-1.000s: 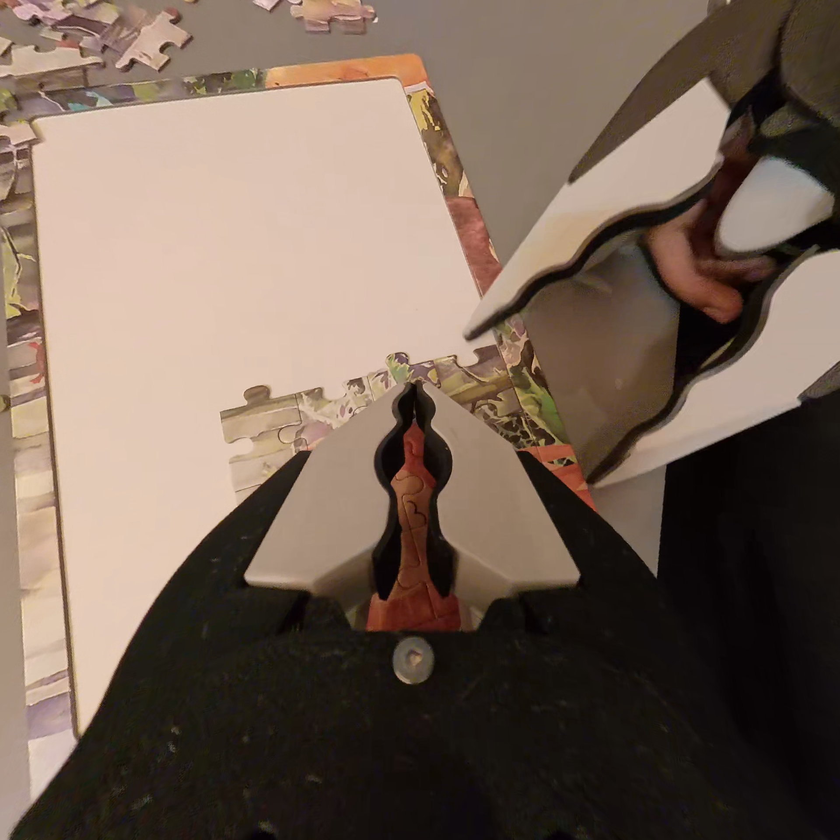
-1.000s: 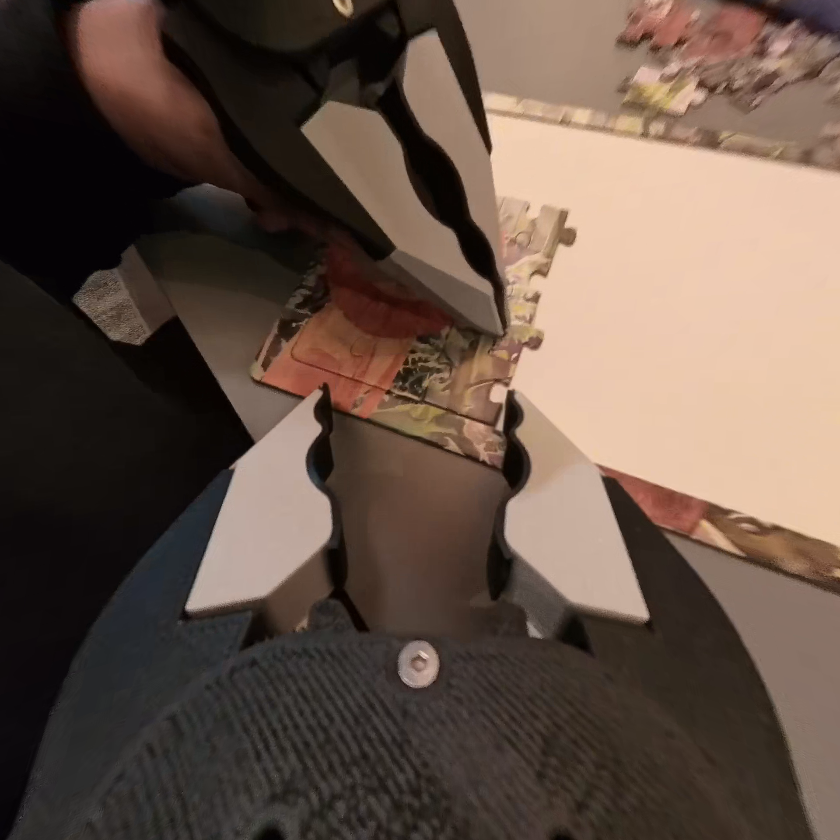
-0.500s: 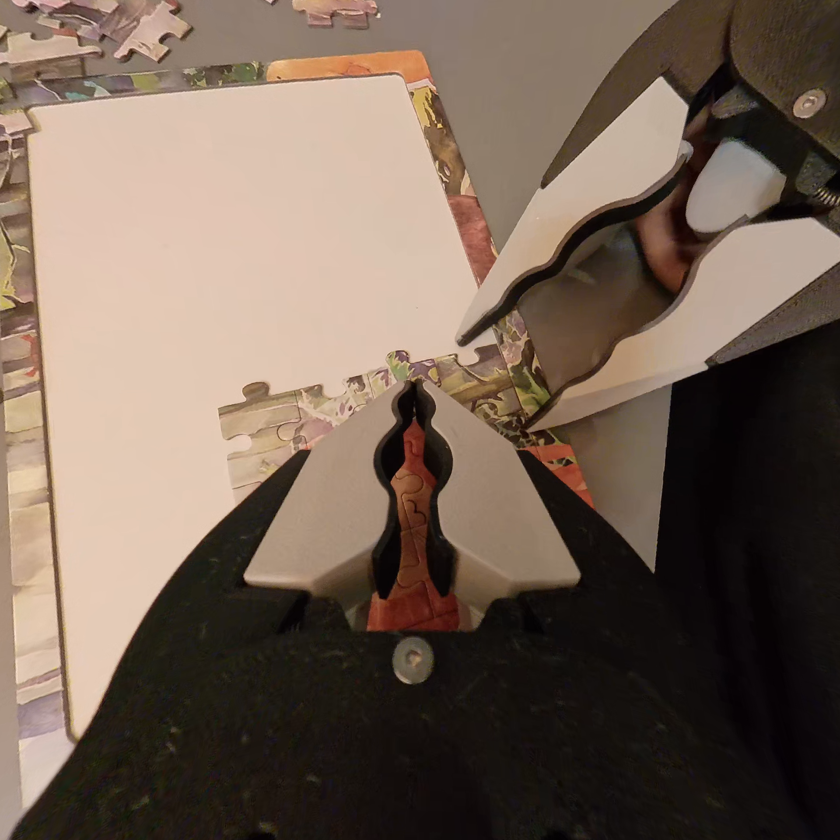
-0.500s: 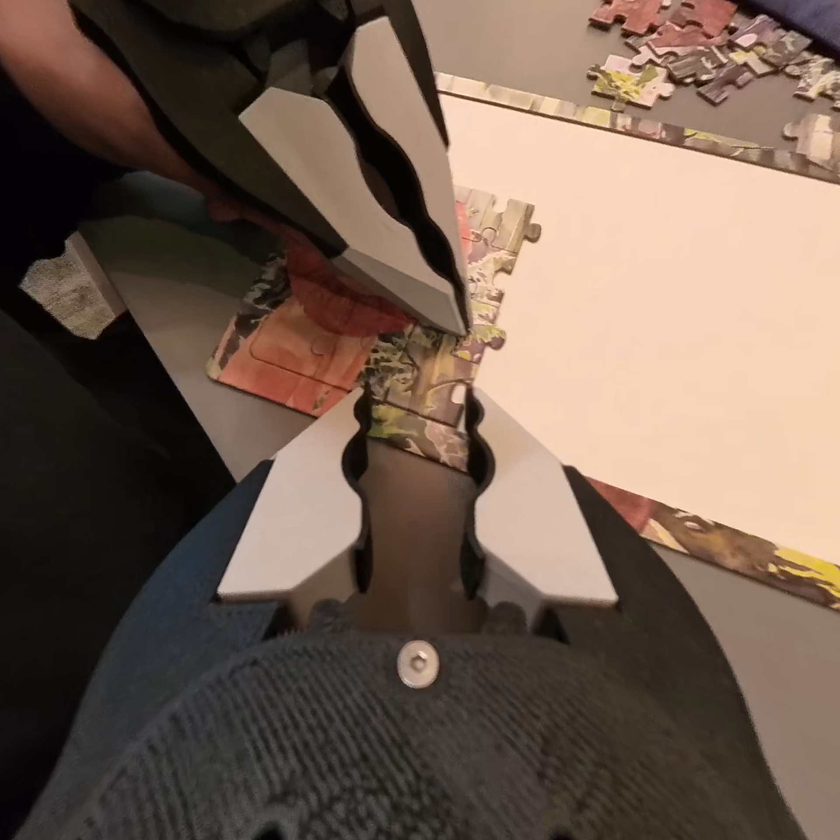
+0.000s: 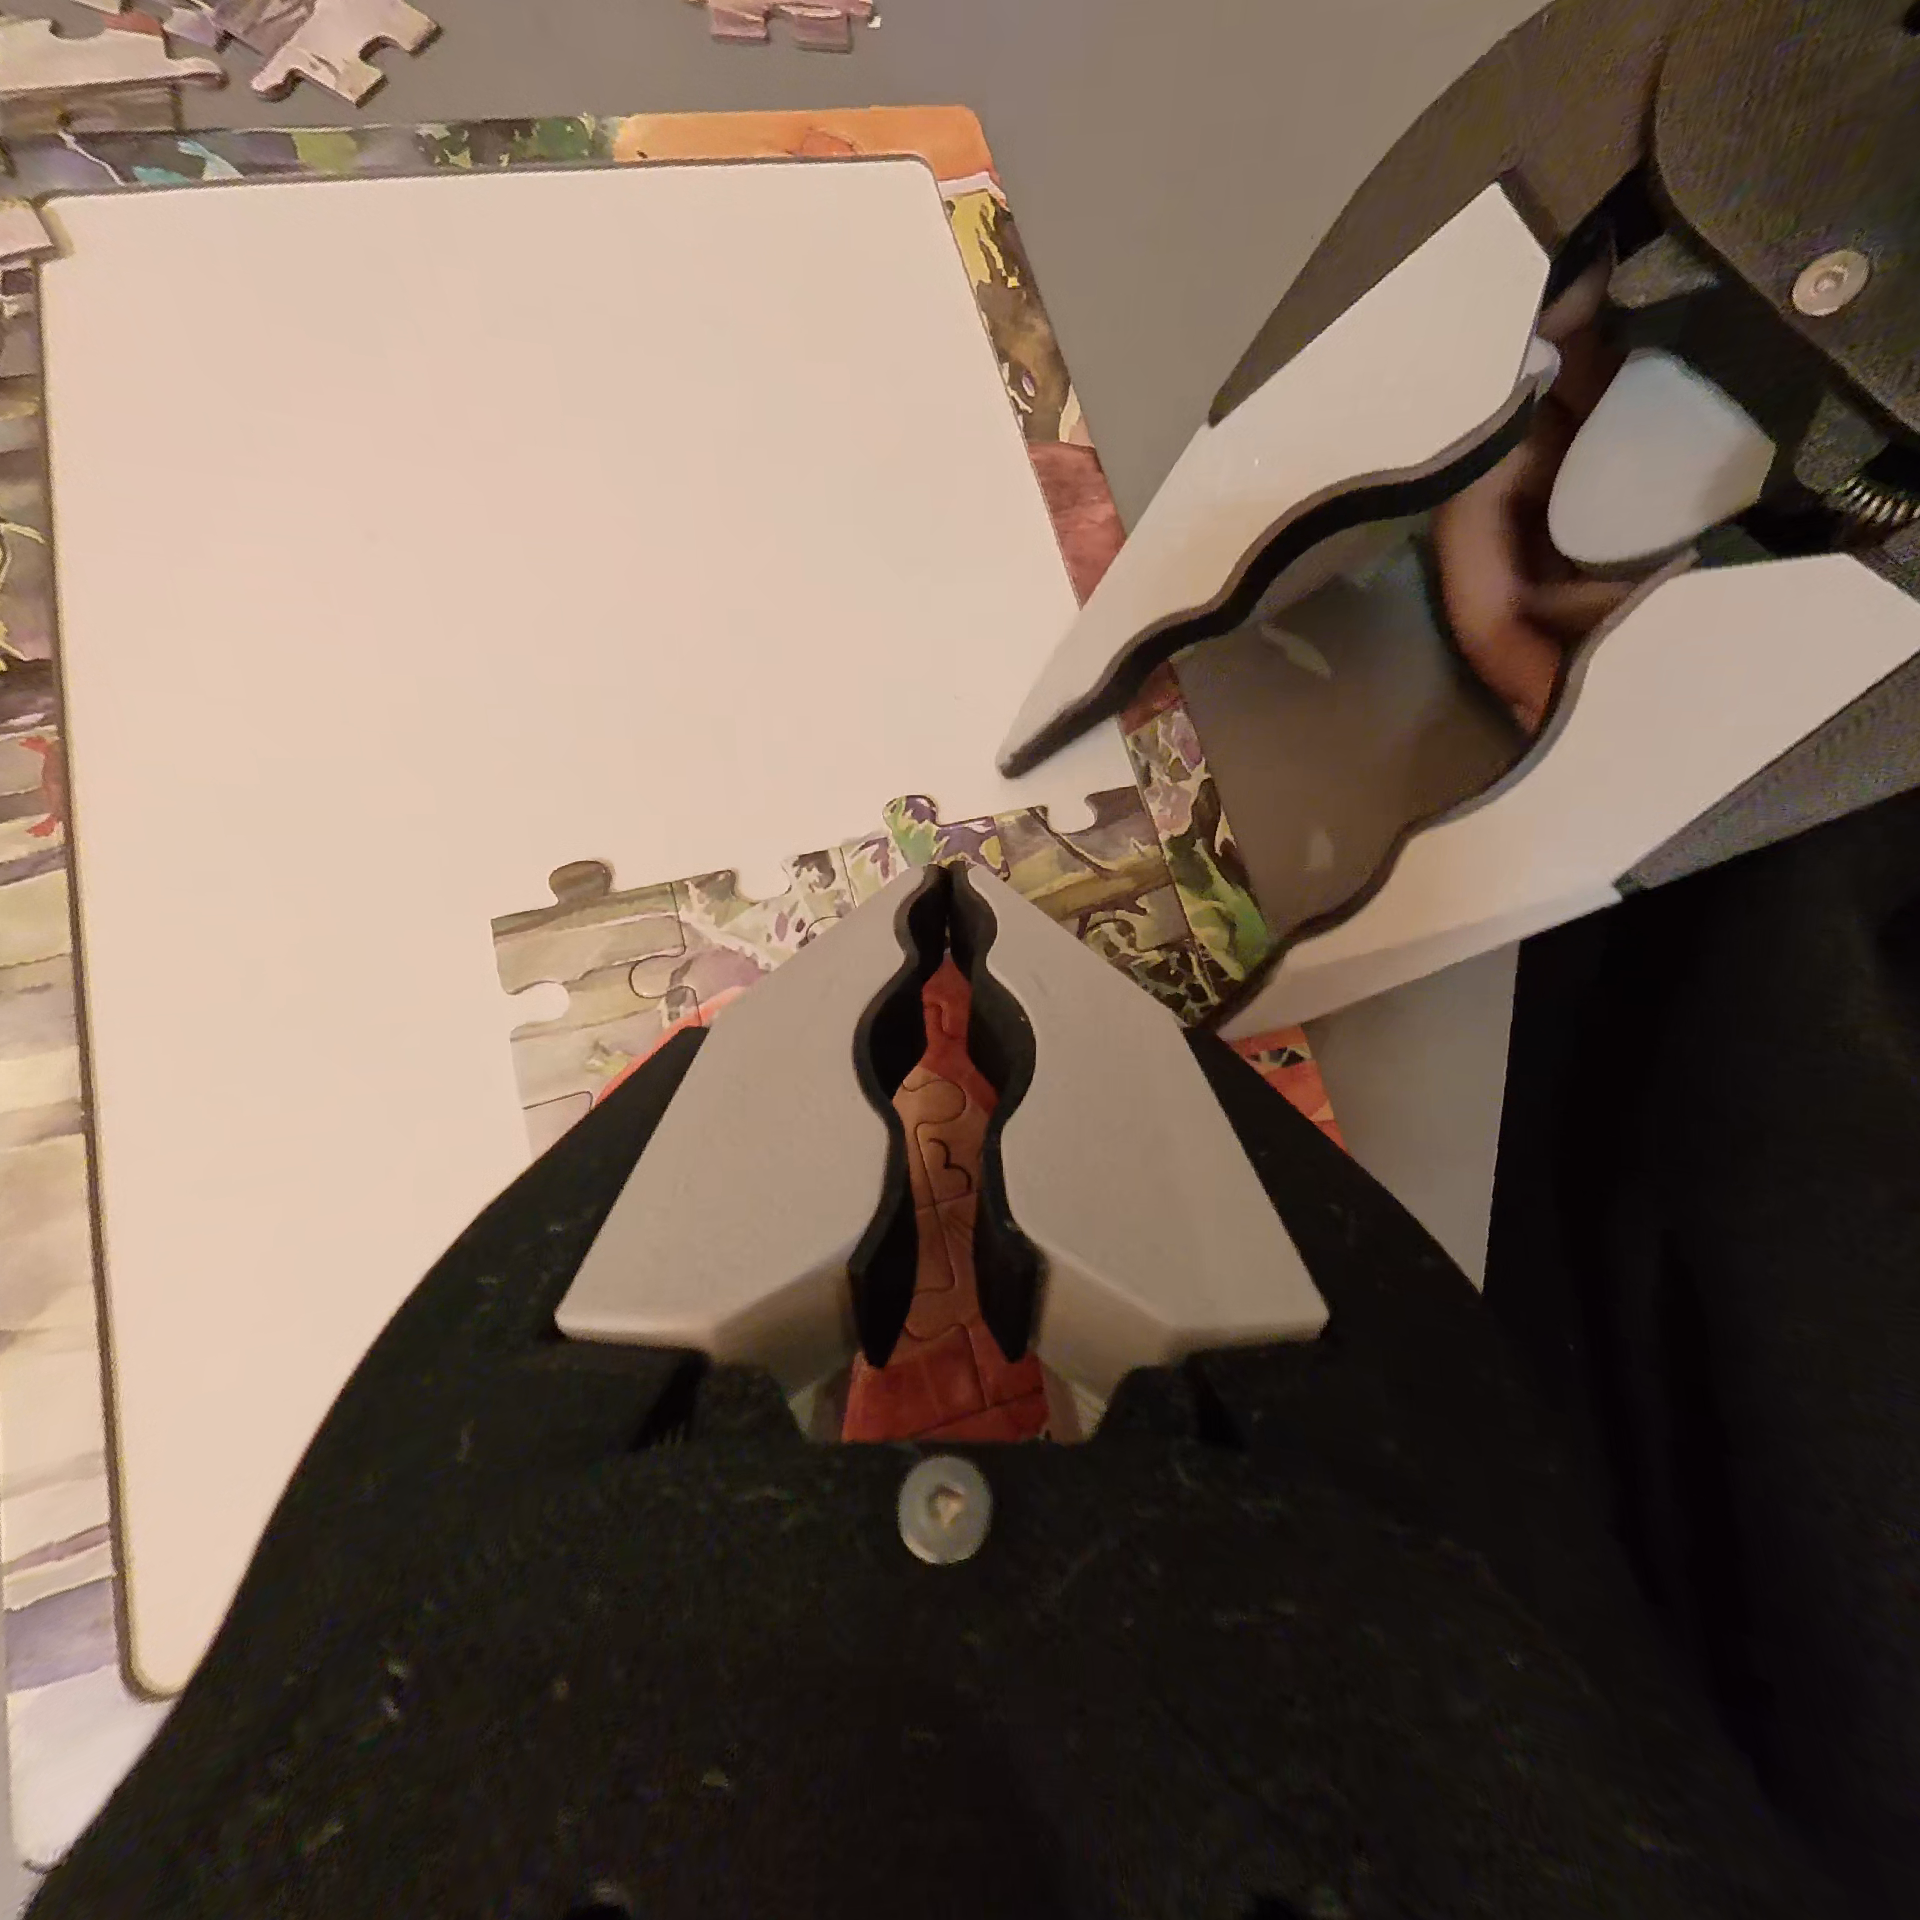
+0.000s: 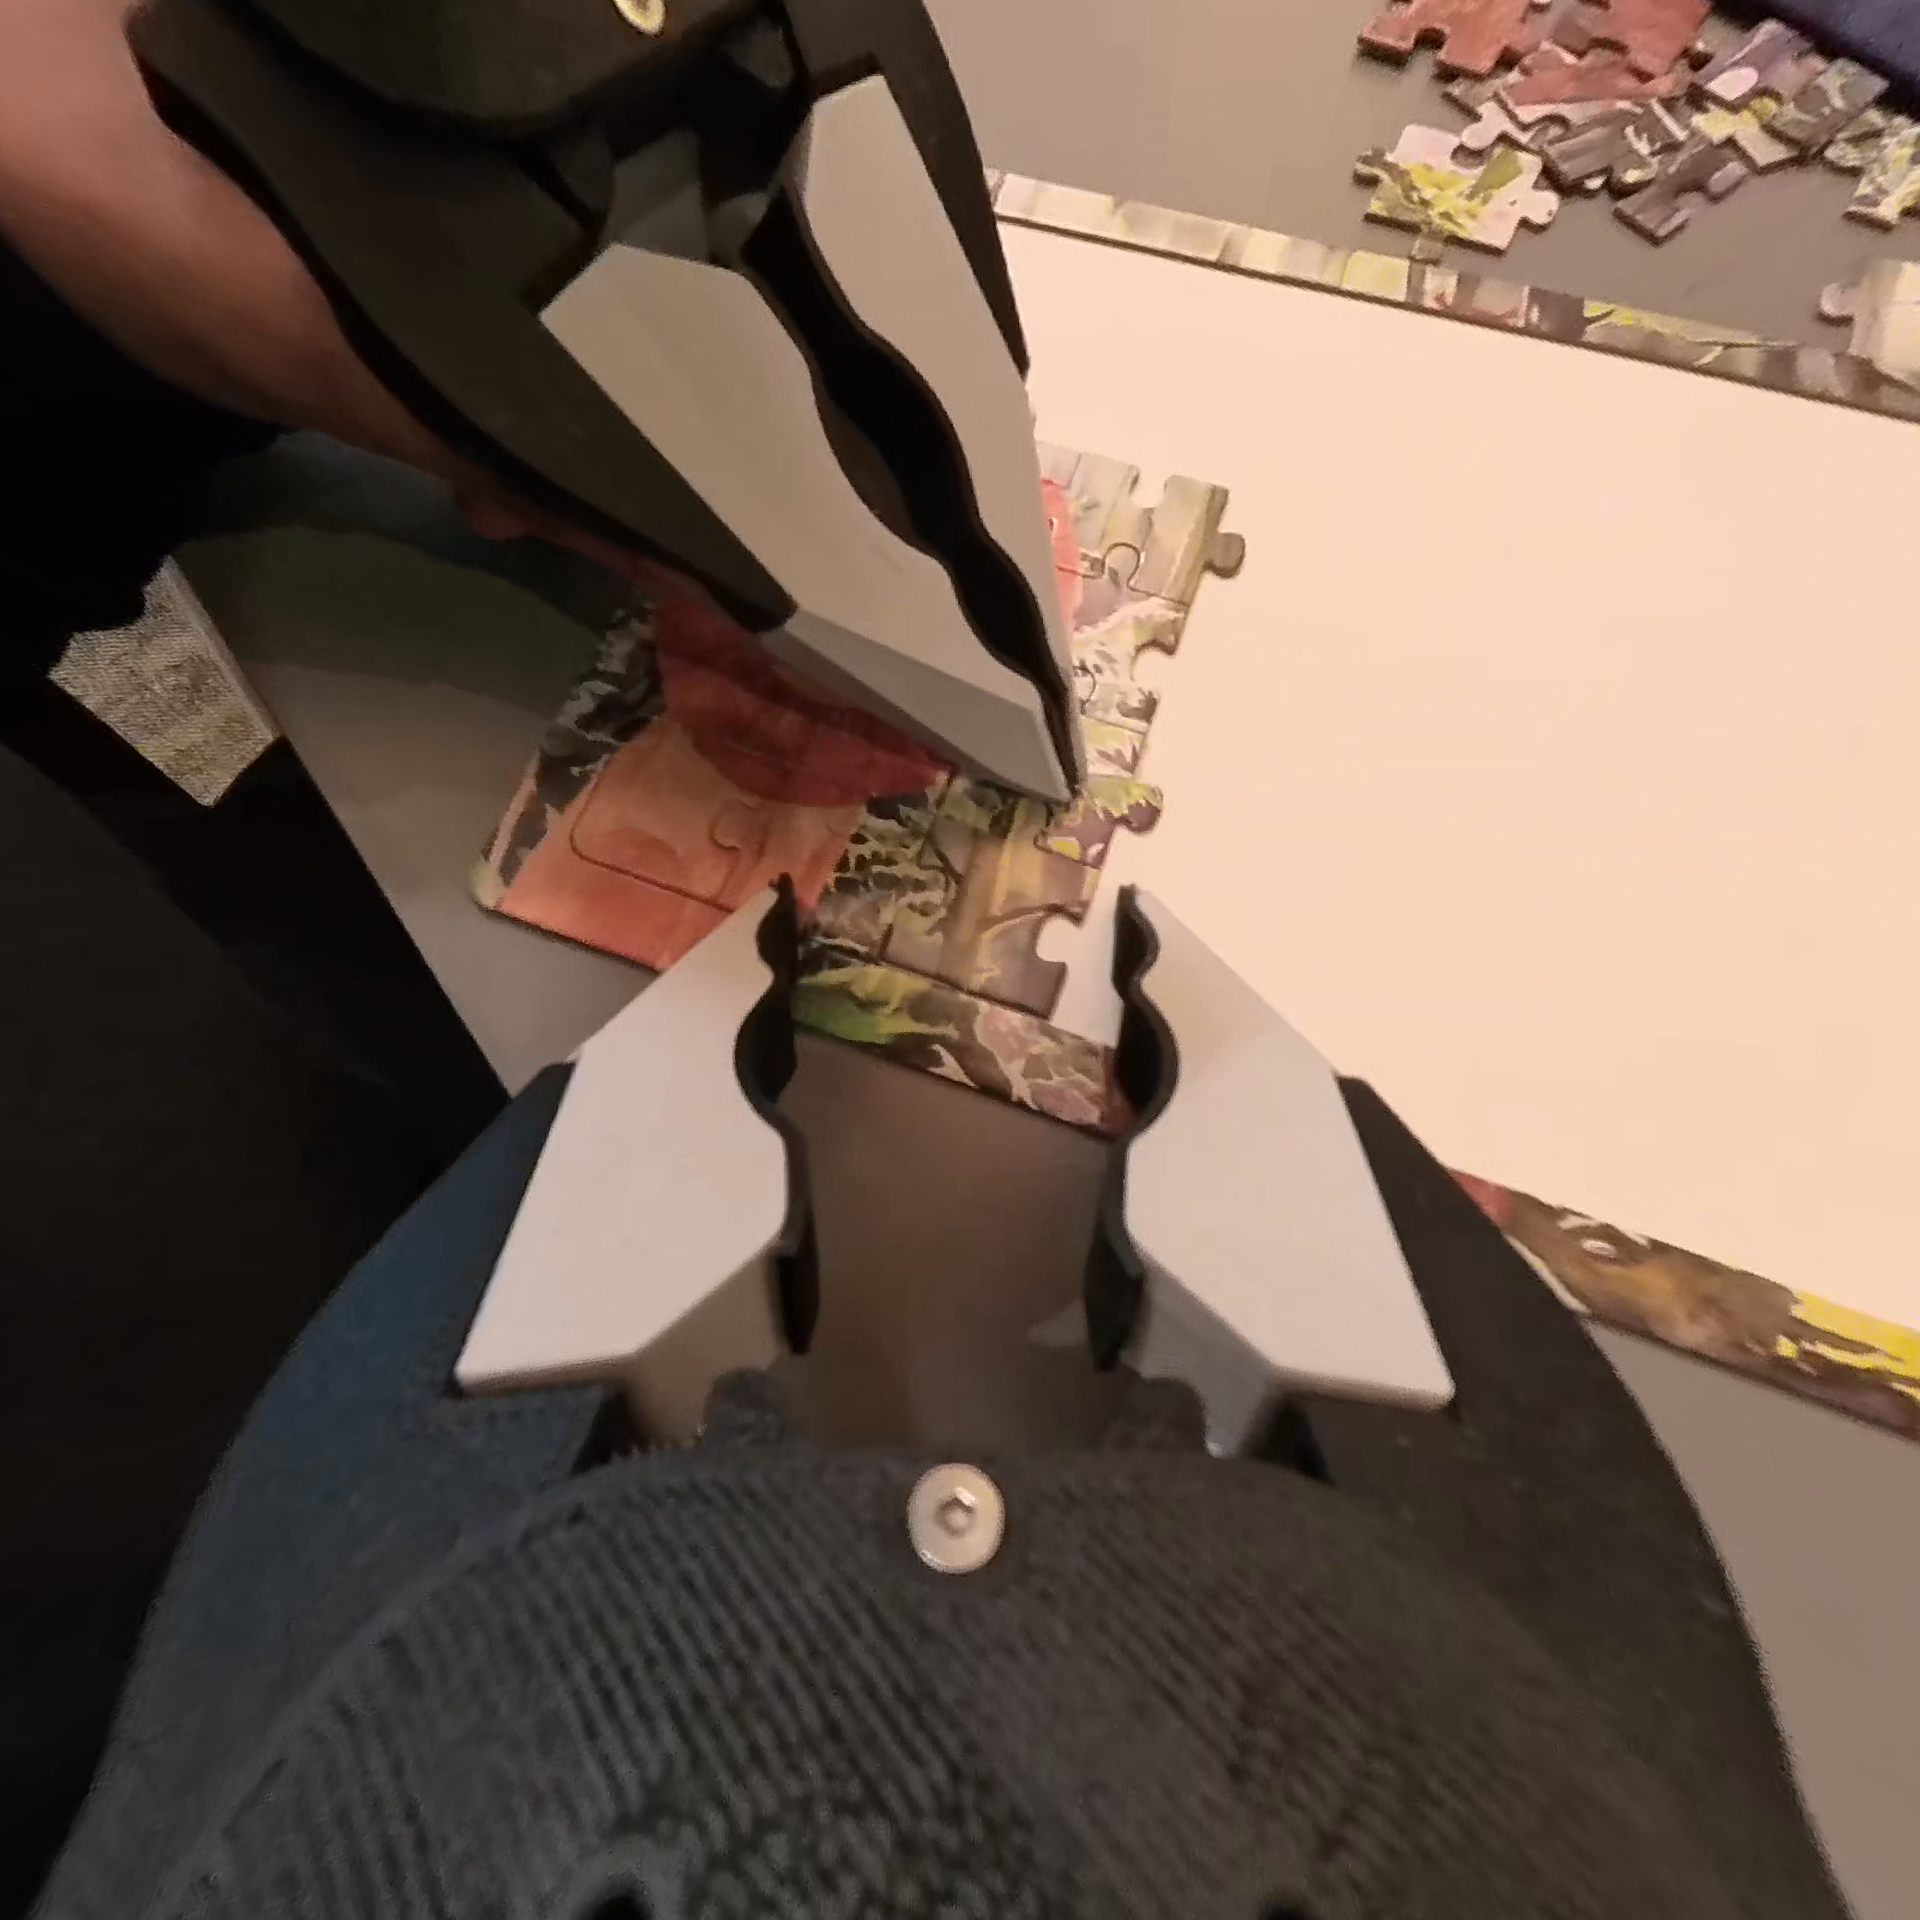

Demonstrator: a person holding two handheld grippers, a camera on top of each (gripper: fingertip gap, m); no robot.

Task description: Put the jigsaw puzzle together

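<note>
The puzzle board [image 5: 520,520] is a white tray with a painted frame; it also shows in the right wrist view [image 6: 1507,675]. A patch of joined pieces [image 5: 665,935] fills its near right corner, seen as well in the right wrist view [image 6: 935,914]. My left gripper [image 5: 951,883] is shut, with no piece visible between its tips. In the right wrist view its tip [image 6: 1065,790] rests on the patch. My right gripper [image 6: 951,904] is open and empty, just outside the frame edge beside the patch. It enters the left wrist view [image 5: 1127,894] from the right.
Several loose pieces [image 6: 1662,125] lie on the grey table beyond the board's far edge, and more show at the top left of the left wrist view [image 5: 312,42]. A hand [image 5: 1507,613] holds the right gripper. The table edge [image 6: 343,790] runs close by the patch corner.
The right gripper has moved in towards the patch corner; its jaws narrowed, then spread again. The left gripper has stayed shut on the same spot.
</note>
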